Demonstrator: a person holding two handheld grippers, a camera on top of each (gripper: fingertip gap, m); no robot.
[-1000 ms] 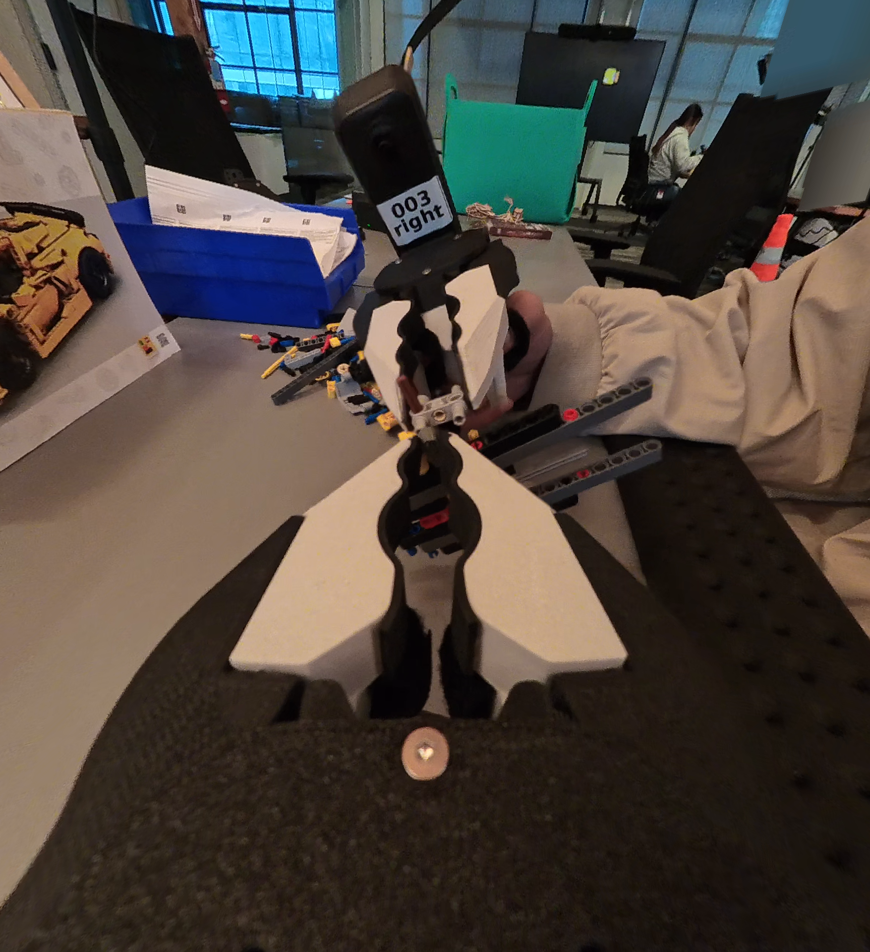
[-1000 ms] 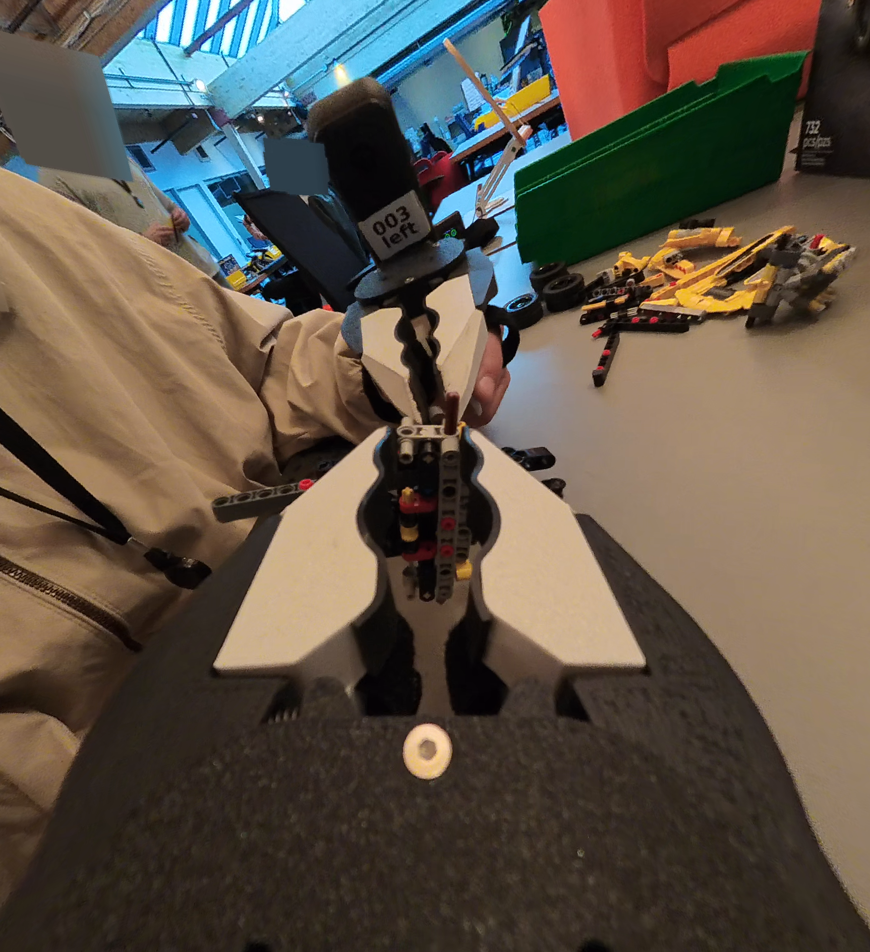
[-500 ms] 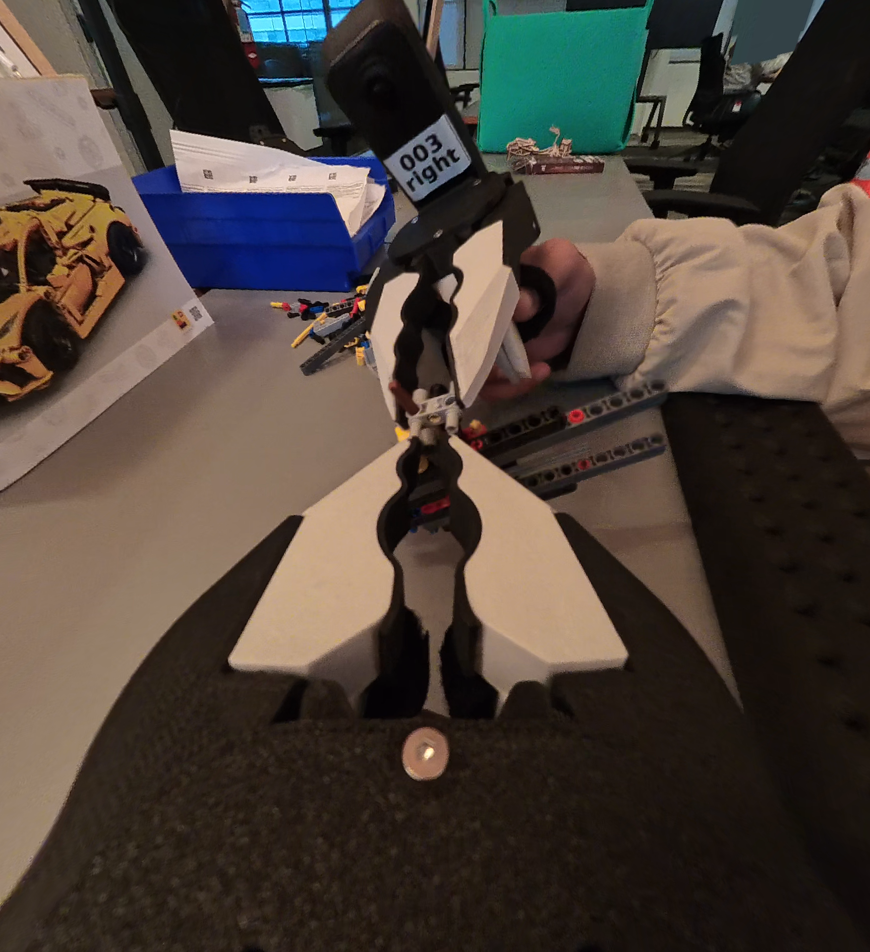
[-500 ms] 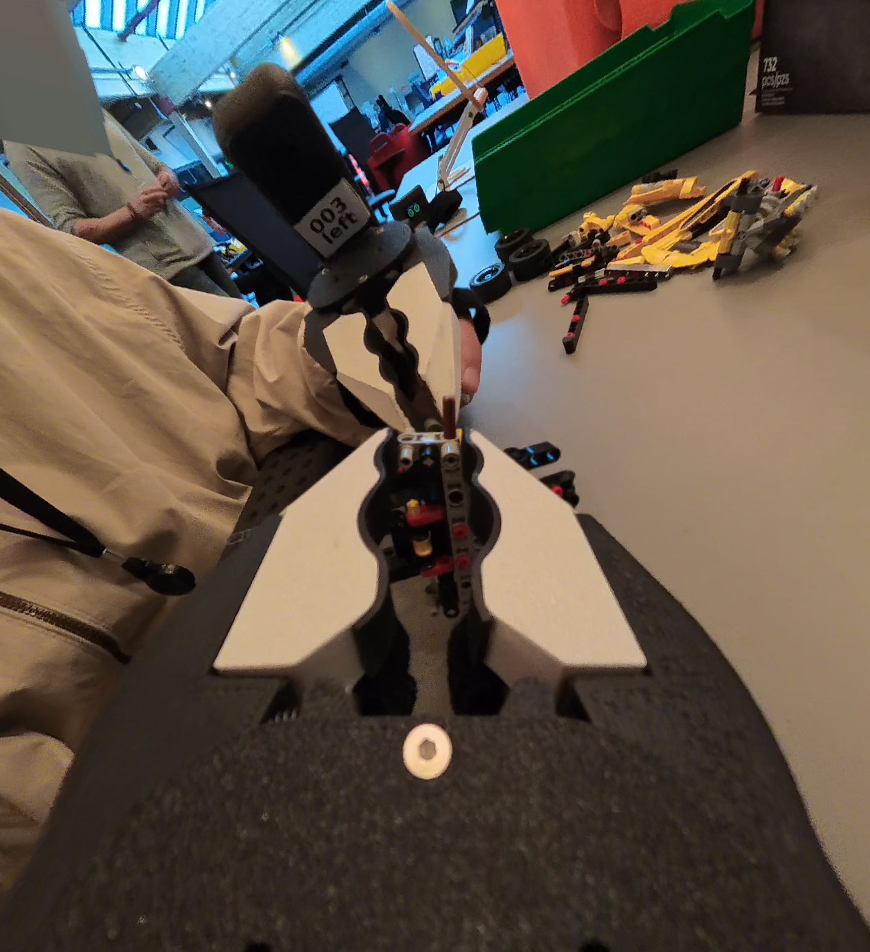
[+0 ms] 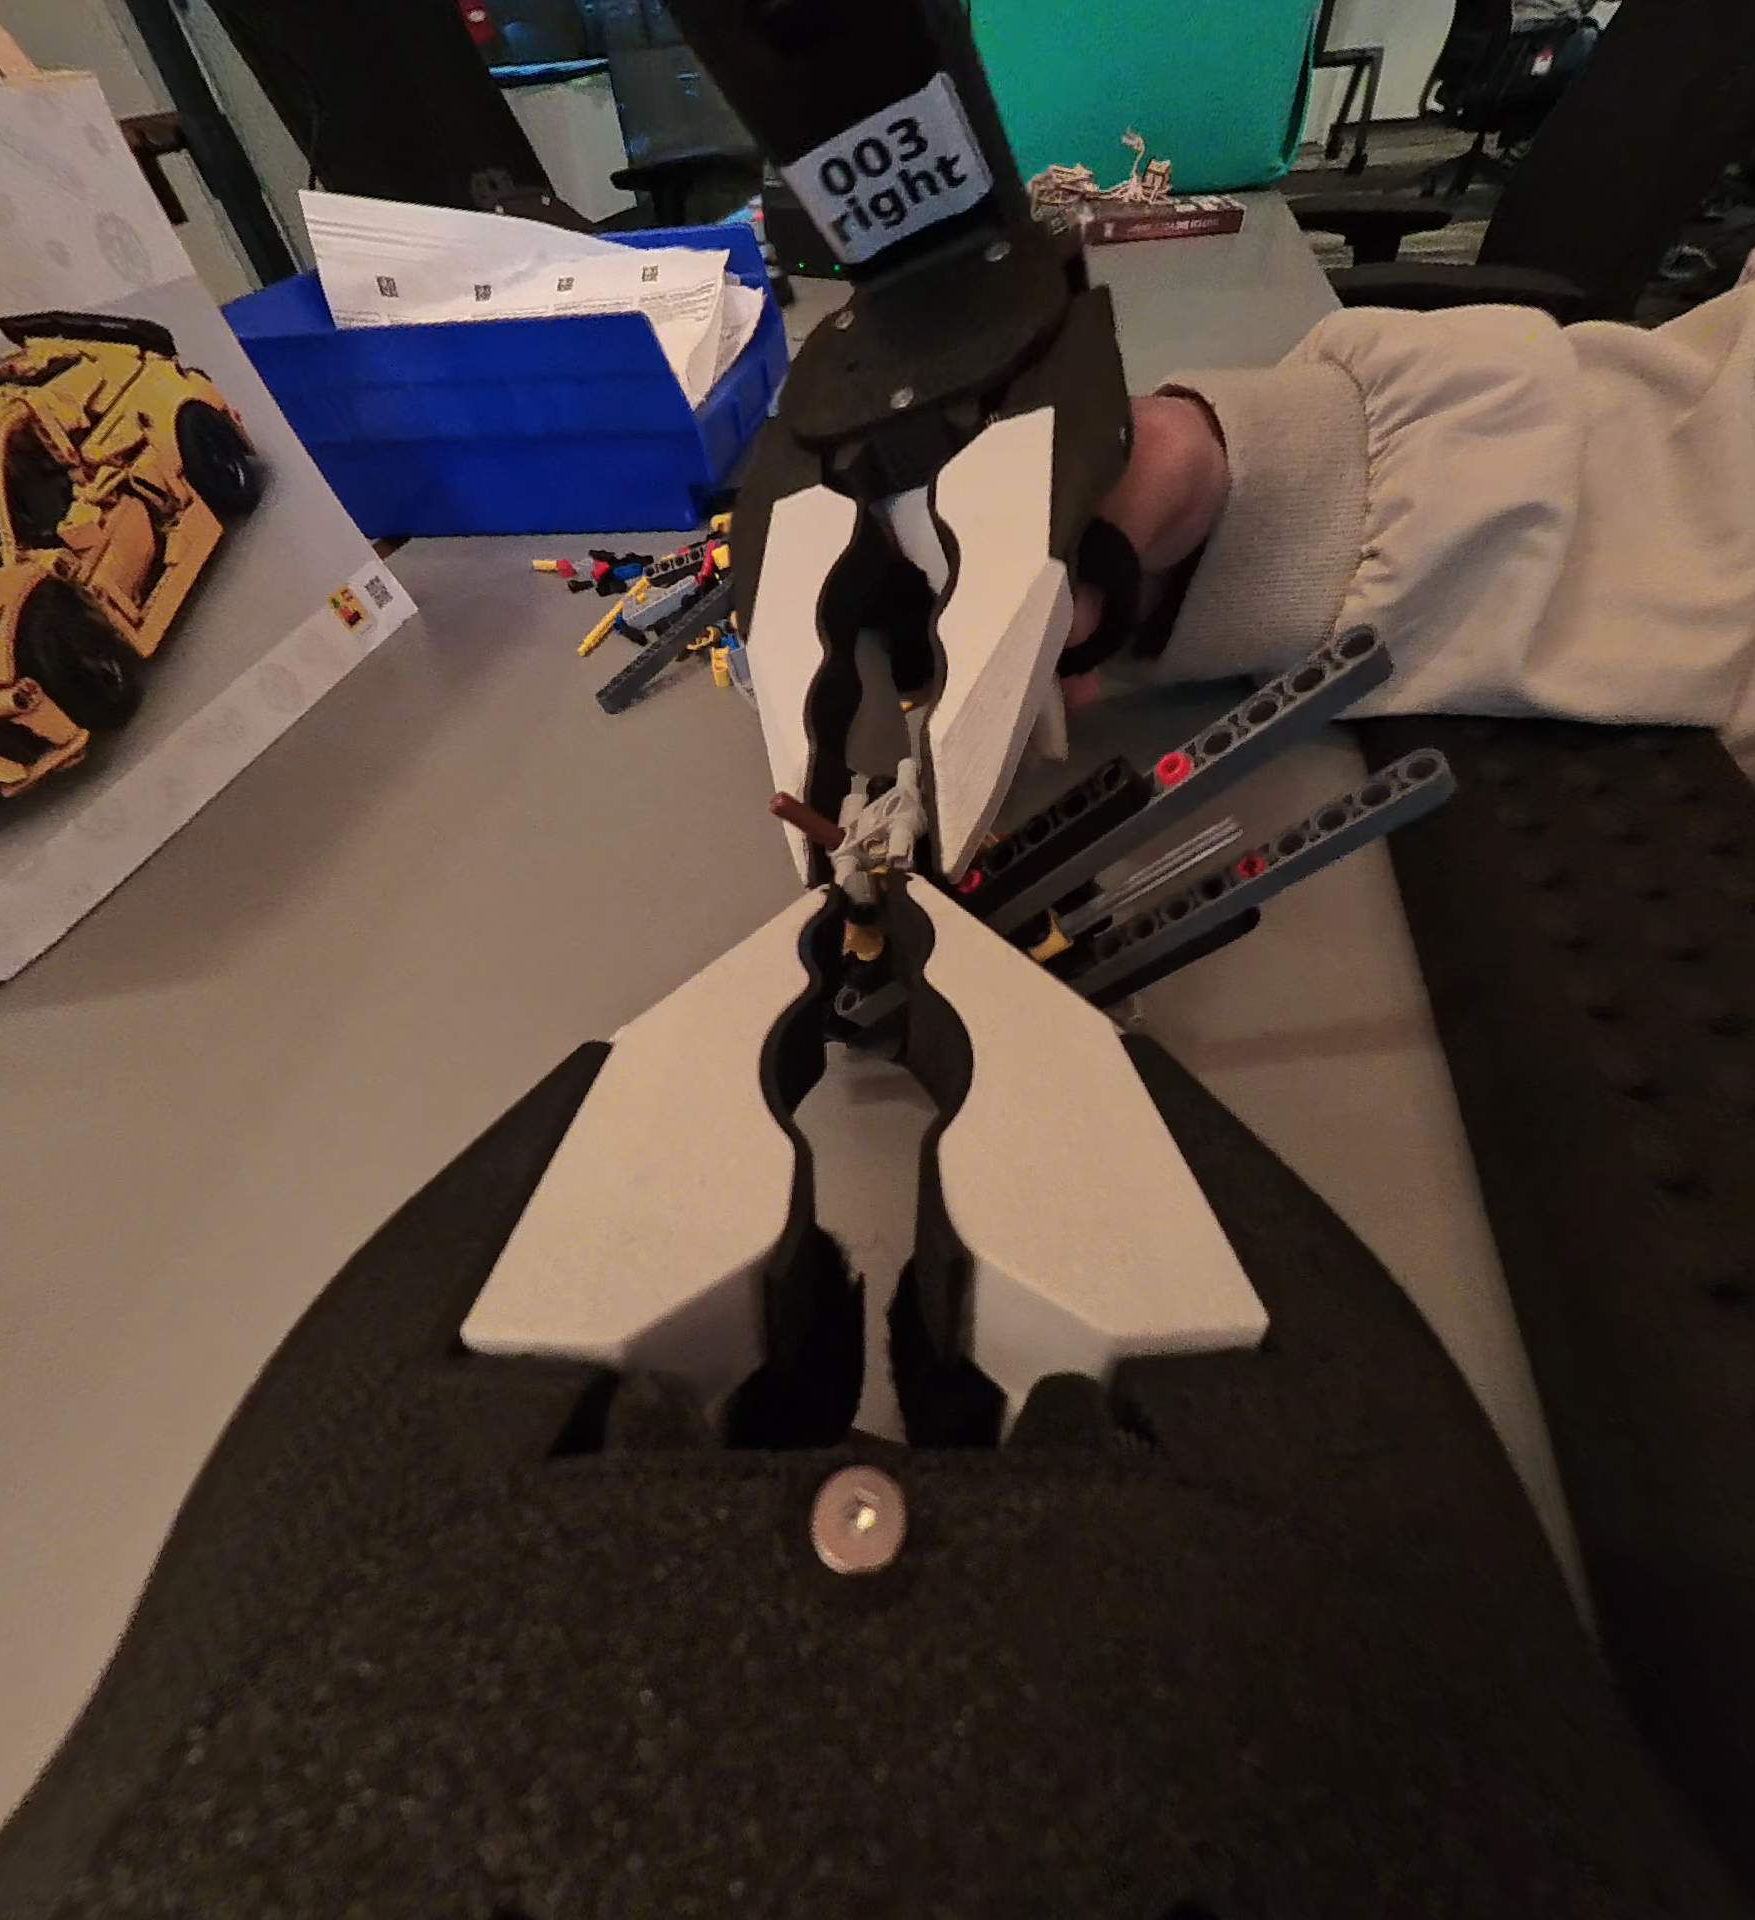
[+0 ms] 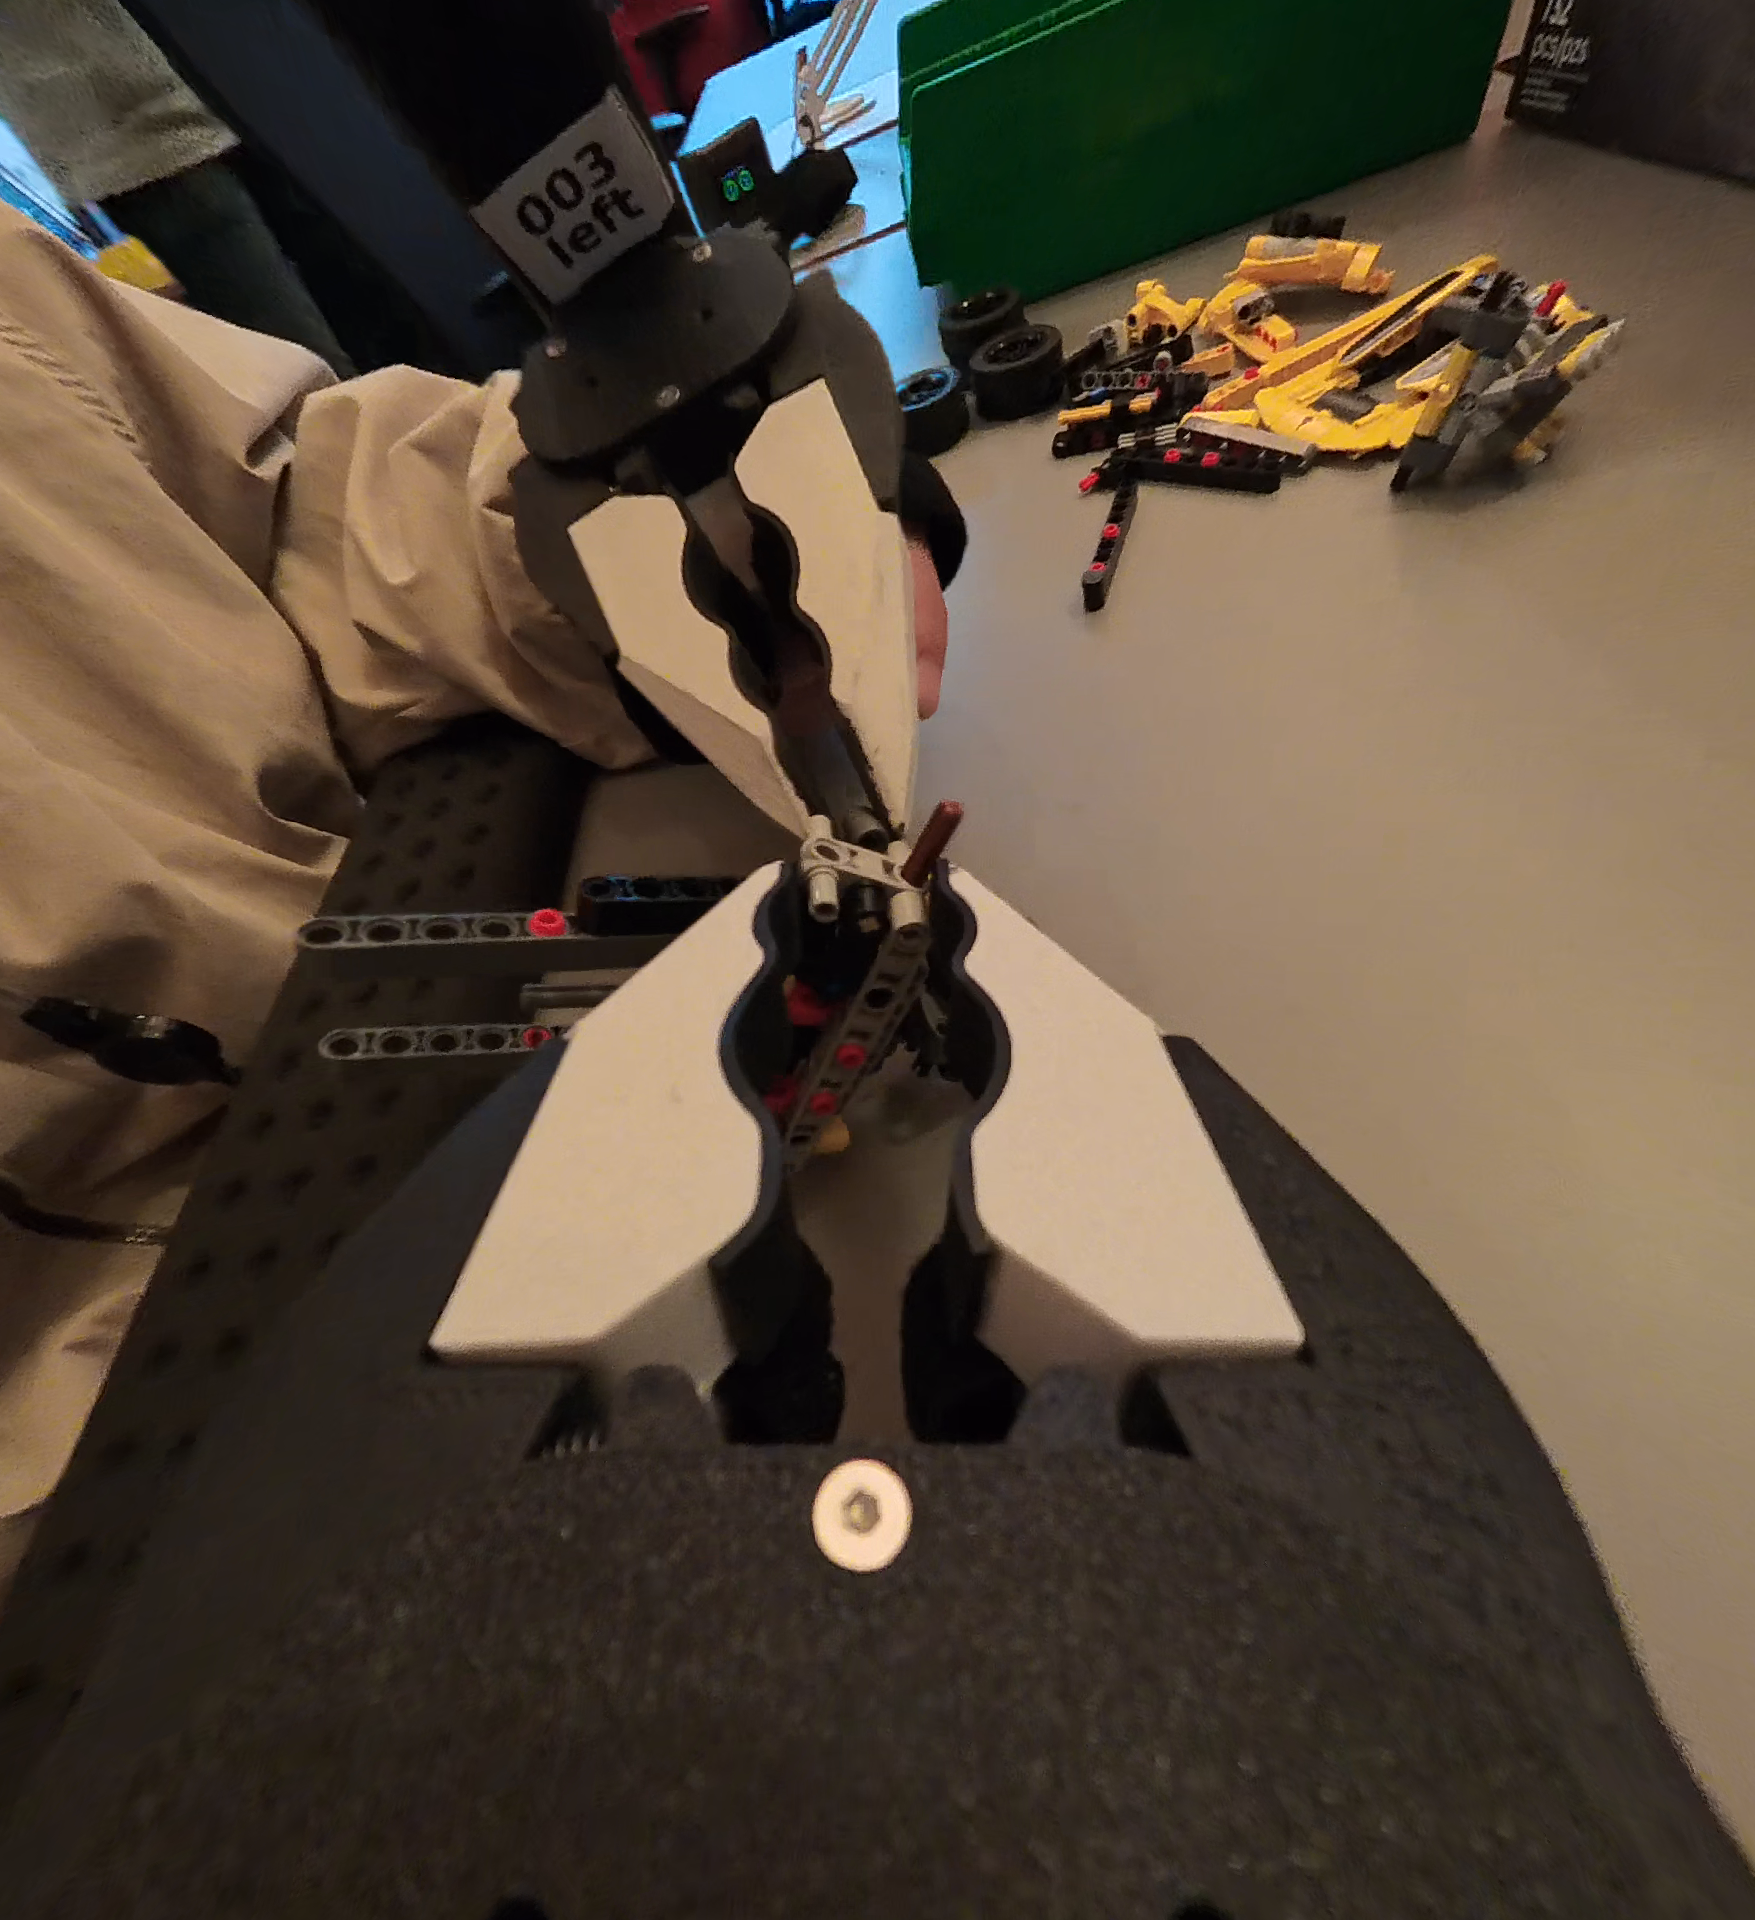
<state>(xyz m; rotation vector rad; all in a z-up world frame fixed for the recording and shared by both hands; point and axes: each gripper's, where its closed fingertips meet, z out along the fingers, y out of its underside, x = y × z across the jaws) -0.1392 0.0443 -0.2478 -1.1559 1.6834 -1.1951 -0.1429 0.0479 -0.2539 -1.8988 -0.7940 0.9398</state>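
Observation:
My left gripper (image 5: 868,906) and right gripper (image 6: 860,883) meet tip to tip above the grey table (image 6: 1372,831). The right gripper is shut on a brick assembly (image 6: 857,1023) of dark grey beams with red pins. The beams stick out sideways in the left wrist view (image 5: 1216,810). A light grey connector (image 6: 857,860) with a brown axle (image 6: 933,831) sits at the assembly's end, between the two grippers. The left gripper is shut on a small dark grey piece (image 5: 868,997) at that end. The right gripper (image 5: 868,852) shows from above in the left wrist view, and the left gripper (image 6: 852,821) shows in the right wrist view.
A blue bin (image 5: 499,416) with papers and a box with a yellow car picture (image 5: 73,540) stand at the left, with loose bricks (image 5: 655,613) beside them. A green bin (image 6: 1164,135), black wheels (image 6: 998,343) and yellow brick parts (image 6: 1351,364) lie at the right. A black perforated mat (image 5: 1631,1039) lies under the beige sleeves. The tips of both grippers are at nearly the same place.
Both grippers stay shut and tip to tip. Each has come closer to the other and tilted. The assembly has turned slightly with them, and the brown axle now points out to the side.

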